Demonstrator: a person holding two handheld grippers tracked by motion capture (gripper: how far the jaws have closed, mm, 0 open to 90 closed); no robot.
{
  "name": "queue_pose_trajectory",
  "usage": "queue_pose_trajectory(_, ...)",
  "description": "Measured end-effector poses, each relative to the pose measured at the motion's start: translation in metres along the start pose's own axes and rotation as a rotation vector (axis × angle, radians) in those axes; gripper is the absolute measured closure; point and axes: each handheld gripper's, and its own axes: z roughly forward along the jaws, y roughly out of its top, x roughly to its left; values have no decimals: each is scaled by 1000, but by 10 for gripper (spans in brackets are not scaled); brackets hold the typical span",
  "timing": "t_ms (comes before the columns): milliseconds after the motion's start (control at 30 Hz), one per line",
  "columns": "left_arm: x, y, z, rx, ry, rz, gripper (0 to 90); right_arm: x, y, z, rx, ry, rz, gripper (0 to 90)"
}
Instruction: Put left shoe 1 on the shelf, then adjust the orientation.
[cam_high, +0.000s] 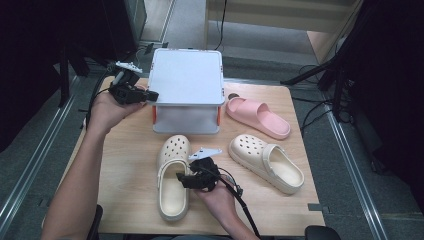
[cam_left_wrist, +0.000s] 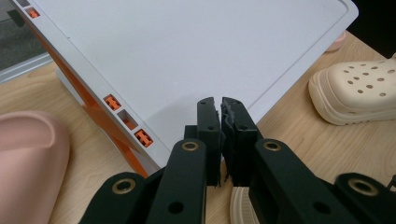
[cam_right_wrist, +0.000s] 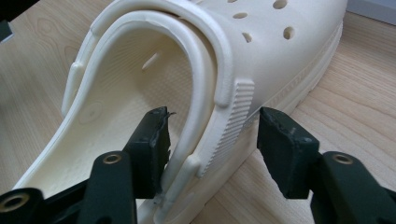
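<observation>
A cream clog (cam_high: 172, 197) lies at the table's front, toe pointing away. My right gripper (cam_high: 182, 179) is at its right side wall. In the right gripper view the gripper (cam_right_wrist: 215, 119) stands open astride that wall and the folded heel strap (cam_right_wrist: 205, 79): one jaw is inside the clog (cam_right_wrist: 116, 93) by the strap, the other outside with a gap. My left gripper (cam_high: 151, 95) is at the left edge of a white rack (cam_high: 187, 75). In its own view the gripper (cam_left_wrist: 220, 105) is shut with nothing between the jaws, just over the rack's flat top (cam_left_wrist: 210, 46).
A second cream clog (cam_high: 267, 162) lies front right, and a pink slide (cam_high: 257, 116) sits behind it beside the rack. The rack has orange clips (cam_left_wrist: 142, 136) on its side. A pink rounded shape (cam_left_wrist: 28, 158) is close by in the left gripper view. Bare wood lies front left.
</observation>
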Motion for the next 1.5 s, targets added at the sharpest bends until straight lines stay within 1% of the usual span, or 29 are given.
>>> queue_pose_trajectory(33,0,0,0,-1,0,-2,862,-1,0,0,3,5,-2,470)
queue_pose_trajectory(133,1,0,0,-1,-4,-3,859,-5,2,-2,9,16,2,551)
queue_pose_trajectory(167,1,0,0,-1,0,-2,856,-8,3,-3,9,19,4,590)
queue_pose_trajectory(200,0,0,1,2,25,4,862,-11,4,-5,10,16,4,643)
queue_pose_trajectory(233,0,-1,1,-1,29,7,862,-11,4,-5,10,16,4,643)
queue_pose_trajectory(300,0,-1,1,-1,33,8,860,-13,6,-6,10,7,5,706)
queue_pose_trajectory(333,-1,0,1,0,35,10,862,-15,7,-7,16,1,19,740)
queue_pose_trajectory(433,-1,0,1,0,32,10,863,-23,10,-9,7,11,51,779)
queue_pose_trajectory(500,0,-1,1,-2,30,8,863,-27,13,-10,-3,15,71,784)
queue_pose_trajectory(567,1,-1,1,-3,24,5,862,-29,18,-12,-11,10,61,786)
queue_pose_trajectory(633,1,-1,1,-4,24,4,862,-31,24,-15,-12,15,63,788)
queue_pose_trajectory(733,0,-1,1,-2,18,4,862,-33,35,-19,-24,0,53,788)
queue_pose_trajectory(900,1,-1,1,-4,17,1,861,-40,54,-23,-61,-18,57,788)
queue_pose_trajectory(933,1,-1,1,-3,16,1,861,-44,63,-22,-72,-29,58,787)
queue_pose_trajectory(967,1,-1,1,-3,16,1,861,-44,63,-22,-72,-29,58,787)
queue_pose_trajectory(1000,1,-1,1,-4,16,0,861,-46,67,-22,-78,-34,62,787)
queue_pose_trajectory(1033,1,-1,1,-4,15,0,861,-49,74,-20,-82,-45,61,787)
queue_pose_trajectory(1133,1,-1,1,-5,13,-1,860,-55,86,-14,-90,-71,61,787)
queue_pose_trajectory(1267,2,-1,1,-5,8,-3,860,-62,99,-5,-97,-103,73,787)
queue_pose_trajectory(1300,2,-1,1,-6,7,-3,860,-64,102,-2,-97,-107,78,787)
queue_pose_trajectory(1433,2,-2,1,-10,4,-6,859,-70,107,8,-99,-146,85,787)
queue_pose_trajectory(1467,2,-2,1,-10,4,-5,859,-71,108,12,-104,-165,86,787)
queue_pose_trajectory(1500,3,-2,1,-10,4,-5,859,-74,107,19,-111,-180,108,786)
